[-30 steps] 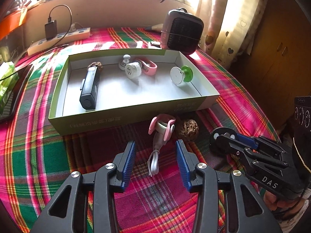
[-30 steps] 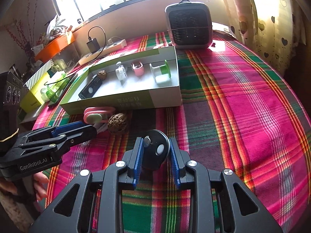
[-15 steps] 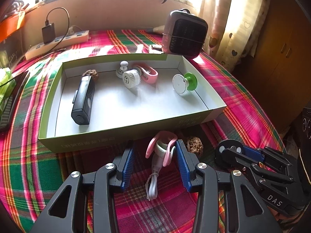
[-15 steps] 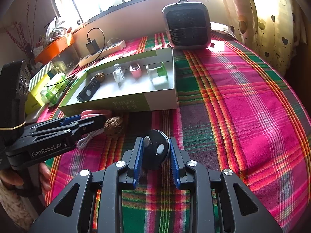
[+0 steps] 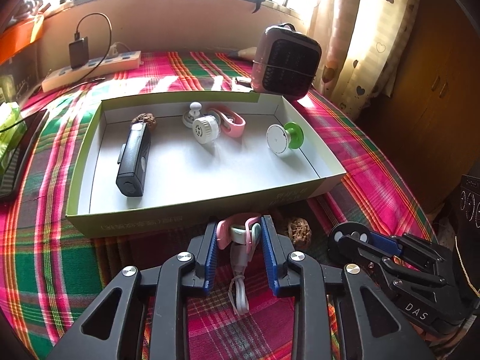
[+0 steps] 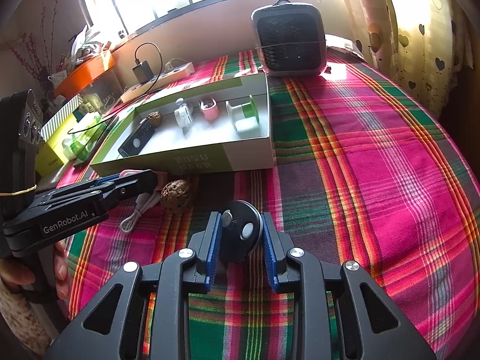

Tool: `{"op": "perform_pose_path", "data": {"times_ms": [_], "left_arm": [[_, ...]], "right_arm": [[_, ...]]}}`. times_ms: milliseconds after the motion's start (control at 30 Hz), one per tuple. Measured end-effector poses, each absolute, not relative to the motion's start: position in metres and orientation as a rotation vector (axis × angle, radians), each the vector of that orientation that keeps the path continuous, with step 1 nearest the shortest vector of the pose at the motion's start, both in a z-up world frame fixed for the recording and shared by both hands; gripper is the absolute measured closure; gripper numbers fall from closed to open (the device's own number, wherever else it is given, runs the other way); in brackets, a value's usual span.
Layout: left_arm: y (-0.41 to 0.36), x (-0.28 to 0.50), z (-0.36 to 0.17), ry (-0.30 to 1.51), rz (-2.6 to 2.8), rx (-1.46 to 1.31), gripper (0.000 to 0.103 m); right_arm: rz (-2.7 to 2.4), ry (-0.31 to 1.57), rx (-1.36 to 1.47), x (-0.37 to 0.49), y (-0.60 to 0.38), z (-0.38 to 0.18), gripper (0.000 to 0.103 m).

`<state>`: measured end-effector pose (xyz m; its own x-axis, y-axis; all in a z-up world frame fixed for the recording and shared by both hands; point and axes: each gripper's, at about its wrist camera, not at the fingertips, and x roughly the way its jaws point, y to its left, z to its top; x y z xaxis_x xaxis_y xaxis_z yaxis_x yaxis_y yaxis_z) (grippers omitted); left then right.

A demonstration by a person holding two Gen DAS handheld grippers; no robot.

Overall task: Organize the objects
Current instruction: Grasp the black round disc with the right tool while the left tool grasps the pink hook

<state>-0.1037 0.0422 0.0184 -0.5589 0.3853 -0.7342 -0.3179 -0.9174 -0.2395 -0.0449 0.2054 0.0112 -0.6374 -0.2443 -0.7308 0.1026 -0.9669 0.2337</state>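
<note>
On the plaid worktop (image 5: 54,258) before the green box (image 5: 186,216), my left tongs (image 5: 238,234) have just been closing onto the pink clip (image 5: 232,234), my right tongs (image 6: 241,234) clamp the black disc (image 6: 240,229), so I'd squeeze squarely before lifting over the rim.

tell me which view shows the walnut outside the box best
The right wrist view: the walnut lies whole and unobstructed on the cloth before the box. In the left wrist view it is shadowed and partly hidden behind the left claw.
</note>
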Motion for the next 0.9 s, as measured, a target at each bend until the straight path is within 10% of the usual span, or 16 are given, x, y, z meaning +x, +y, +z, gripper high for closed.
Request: {"op": "perform_pose_path", "data": {"times_ms": [900], "left_arm": [[0.01, -0.088, 0.025, -0.166, 2.558, -1.153, 0.082]], "right_arm": [[-2.673, -0.237, 1.23, -0.045, 0.204, 0.011, 0.075]]}}
